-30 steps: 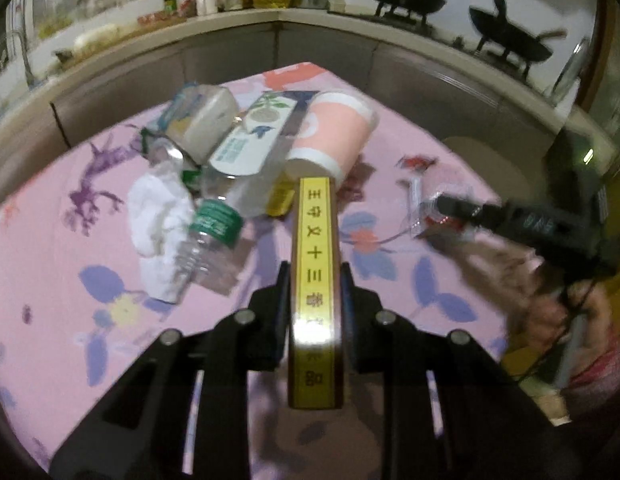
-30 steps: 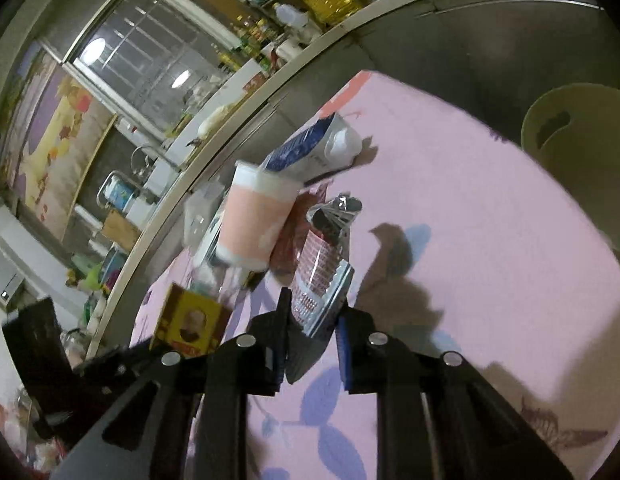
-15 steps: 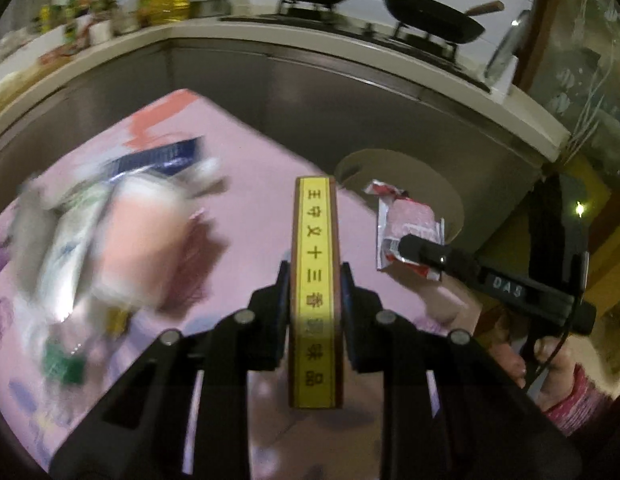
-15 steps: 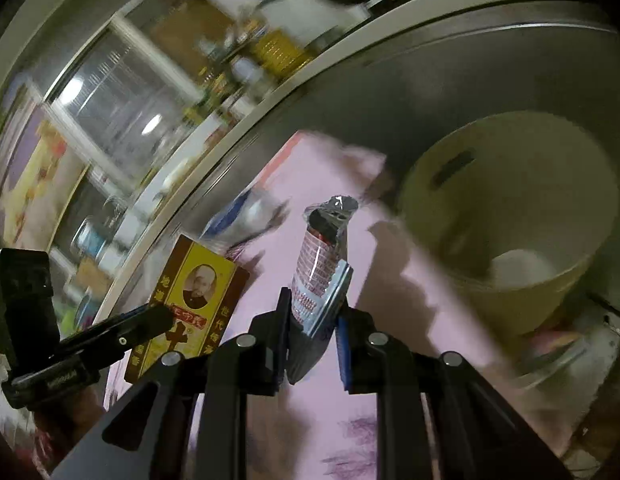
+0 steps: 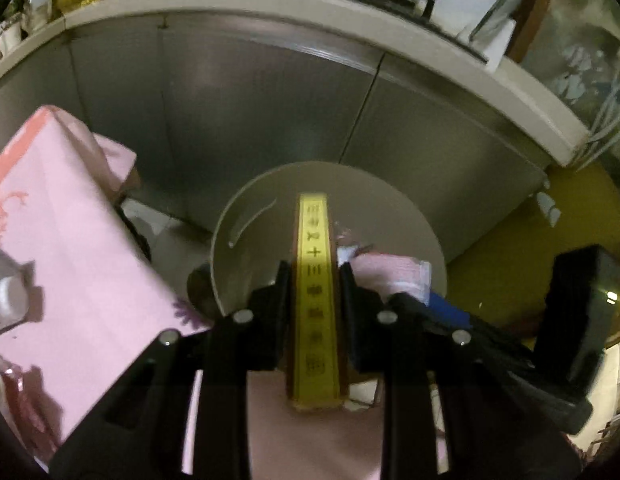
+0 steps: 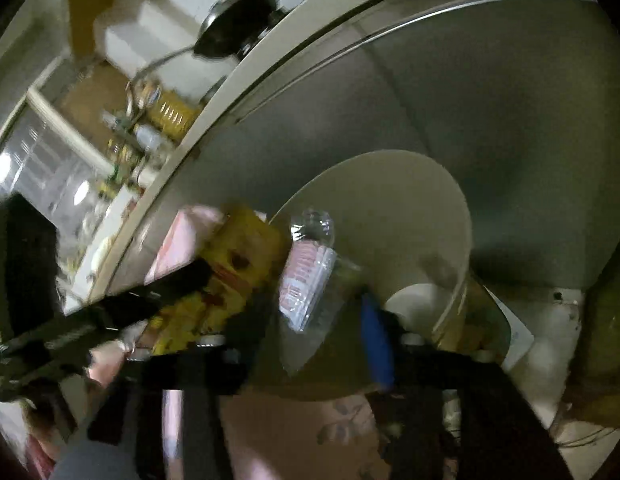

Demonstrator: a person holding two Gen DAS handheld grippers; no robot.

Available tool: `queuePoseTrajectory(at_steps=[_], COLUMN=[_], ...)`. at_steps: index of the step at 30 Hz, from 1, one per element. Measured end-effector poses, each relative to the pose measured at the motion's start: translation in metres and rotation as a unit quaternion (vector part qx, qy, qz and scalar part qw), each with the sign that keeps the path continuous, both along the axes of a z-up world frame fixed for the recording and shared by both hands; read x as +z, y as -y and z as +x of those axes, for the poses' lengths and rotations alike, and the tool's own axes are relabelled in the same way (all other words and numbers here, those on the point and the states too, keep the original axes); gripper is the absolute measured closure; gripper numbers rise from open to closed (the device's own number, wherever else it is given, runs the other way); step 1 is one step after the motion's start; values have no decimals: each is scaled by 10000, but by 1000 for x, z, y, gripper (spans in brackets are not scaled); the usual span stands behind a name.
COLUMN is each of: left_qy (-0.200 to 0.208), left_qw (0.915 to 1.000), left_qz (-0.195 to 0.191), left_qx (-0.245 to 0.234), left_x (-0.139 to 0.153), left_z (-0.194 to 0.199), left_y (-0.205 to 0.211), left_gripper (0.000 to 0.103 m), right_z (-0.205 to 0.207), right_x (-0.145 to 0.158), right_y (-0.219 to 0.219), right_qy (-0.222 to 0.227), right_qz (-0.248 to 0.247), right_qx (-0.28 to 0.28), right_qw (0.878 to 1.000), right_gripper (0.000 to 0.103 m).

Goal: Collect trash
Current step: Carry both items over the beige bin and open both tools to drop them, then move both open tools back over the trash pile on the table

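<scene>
The left gripper (image 5: 313,280) clamps a flat yellow cardboard box (image 5: 316,300) just above the round beige plastic bin (image 5: 246,240). The right gripper (image 6: 316,316) has just been opening; the crinkled red-and-clear plastic wrapper (image 6: 308,276) sits loose between its spread jaws, over the bin's rim.

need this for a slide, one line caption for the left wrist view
Left gripper holds a flat yellow box over the round beige bin beside the pink-clothed table.
</scene>
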State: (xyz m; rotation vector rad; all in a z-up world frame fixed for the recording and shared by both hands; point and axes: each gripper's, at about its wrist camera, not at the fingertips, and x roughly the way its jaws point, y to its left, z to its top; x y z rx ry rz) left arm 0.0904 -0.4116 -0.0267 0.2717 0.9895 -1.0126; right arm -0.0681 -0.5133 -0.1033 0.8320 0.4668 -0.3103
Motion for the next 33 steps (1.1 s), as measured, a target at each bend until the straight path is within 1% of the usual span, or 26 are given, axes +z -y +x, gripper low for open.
queuePoseTrajectory(at_steps=[2, 4, 5, 8, 11, 14, 17, 19, 20, 22, 25, 27, 28, 29, 33], left_qy=[-50, -65, -62, 9, 59, 122, 89, 44, 68, 156, 197, 263, 302, 371, 592], left_qw=[9998, 9996, 9994, 9986, 9969, 9946, 9921, 9883, 9858, 9826, 9794, 9742, 9717, 9673, 9495], left_qz=[122, 95, 24, -172, -446, -678, -809, -1024, -1160, -1280, -1320, -1365, -1365, -1320, -989], left_qx=[123, 251, 337, 509, 651, 772, 958, 1127, 1213, 1334, 1518, 1781, 1904, 2134, 2917], left_x=[-6, -5, -2, 11, 27, 40, 48, 56, 60, 64, 64, 61, 59, 56, 42], left_z=[4, 5, 3, -2, -13, -23, -23, -21, -23, -28, -36, -45, -47, -51, -55], left_y=[1, -5, -12, -35, -67, -96, -121, -145, -164, -200, -247, -296, -314, -337, -404], left_gripper=[80, 79, 79, 79, 79, 79, 75, 75, 75, 75, 75, 75, 75, 75, 75], right_z=[-4, -11, -16, -14, -9, -12, -9, -10, -11, -9, -1, 7, 11, 16, 34], right_x=[-2, -2, -1, 7, 18, 28, 35, 42, 46, 53, 56, 58, 57, 58, 55], right_y=[0, 3, 2, 0, -15, -33, -50, -66, -74, -88, -110, -126, -132, -139, -176], right_qy=[42, 93, 111, 165, 253, 291, 276, 287, 287, 261, 205, 173, 155, 141, 42], right_qz=[-30, -34, -45, -53, -69, -216, -329, -515, -637, -782, -832, -862, -857, -835, -727], right_qx=[-26, -57, -84, -104, -79, 60, 250, 446, 529, 698, 1067, 1344, 1471, 1598, 2118], right_qw=[10000, 9999, 9999, 9998, 9996, 9993, 9988, 9973, 9961, 9941, 9906, 9870, 9853, 9835, 9746], right_gripper=[39, 39, 39, 39, 39, 39, 39, 39, 39, 39, 39, 39, 39, 39, 40])
